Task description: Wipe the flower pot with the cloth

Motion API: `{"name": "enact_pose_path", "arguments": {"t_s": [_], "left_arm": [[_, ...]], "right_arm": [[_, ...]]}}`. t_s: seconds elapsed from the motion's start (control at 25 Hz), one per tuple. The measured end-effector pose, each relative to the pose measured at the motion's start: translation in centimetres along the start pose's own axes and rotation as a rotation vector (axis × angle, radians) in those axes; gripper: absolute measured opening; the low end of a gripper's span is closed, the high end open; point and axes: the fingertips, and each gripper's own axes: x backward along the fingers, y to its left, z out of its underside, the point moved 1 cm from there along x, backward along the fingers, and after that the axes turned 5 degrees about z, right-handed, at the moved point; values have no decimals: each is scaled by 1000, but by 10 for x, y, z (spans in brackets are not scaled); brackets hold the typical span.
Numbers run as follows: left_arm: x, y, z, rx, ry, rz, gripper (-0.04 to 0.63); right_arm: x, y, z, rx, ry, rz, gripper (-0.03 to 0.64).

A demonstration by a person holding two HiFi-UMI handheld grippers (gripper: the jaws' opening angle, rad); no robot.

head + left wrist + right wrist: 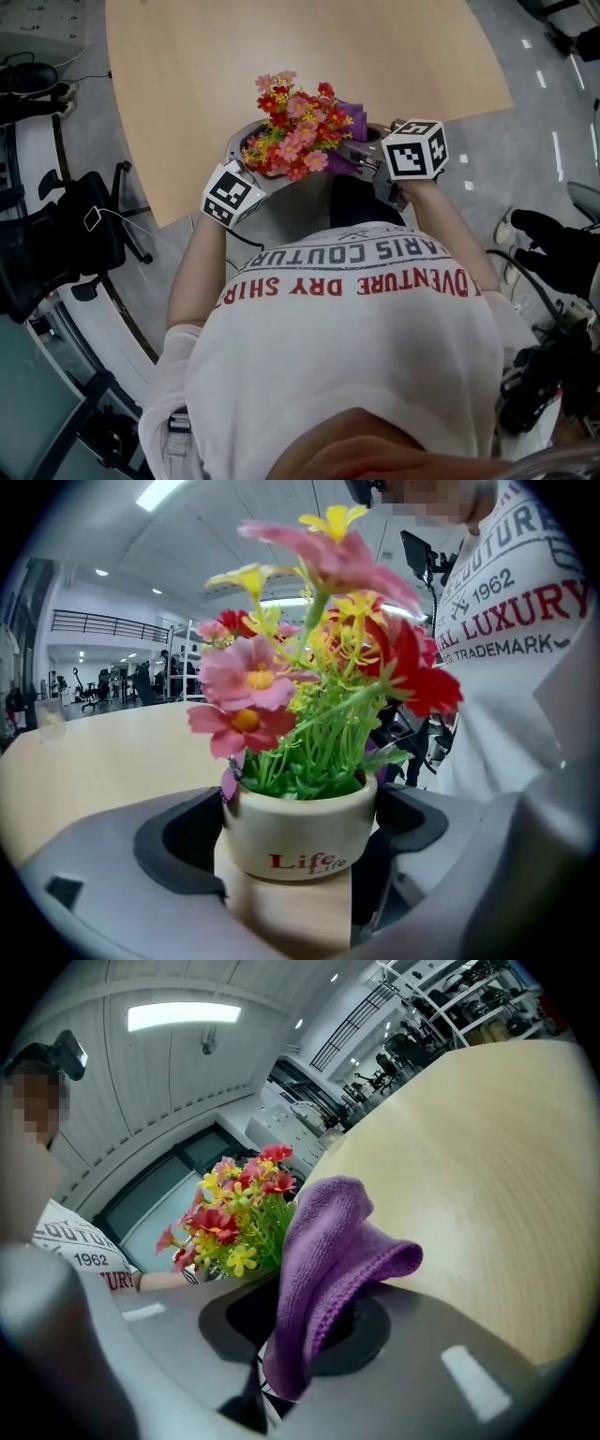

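A small round cream ceramic flower pot (300,829), smooth-glazed and lettered "Life" in red, is being gripped between the dark curved jaws of the left gripper (298,860), which are being pressed against its two sides. Artificial flowers (309,667) with pink, red and yellow petals and thin green stems are being carried in it. A purple terry cloth (328,1241), looped in texture and folded into a soft hump, is being clamped in the closed jaws of the right gripper (305,1340), its free end drooping below them. The cloth is being held just beside the blooms, at the near edge of the pale, smooth wooden tabletop (281,47); whether it is touching the pot cannot be told.
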Motion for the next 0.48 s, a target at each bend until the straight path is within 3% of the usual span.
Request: {"name": "enact_pose_path", "arguments": {"t_s": [0.2,0.36,0.48], "left_arm": [[0,3,4,-10,-9,17,514],[-3,1,1,-10,-8,16,515],[-5,1,1,-10,-4,17,514]], "right_arm": [[-8,-5,-1,-18,22,-26,47],[-15,-31,8,92,103,130,46],[-20,-43,15,126,158,185,44]]}}
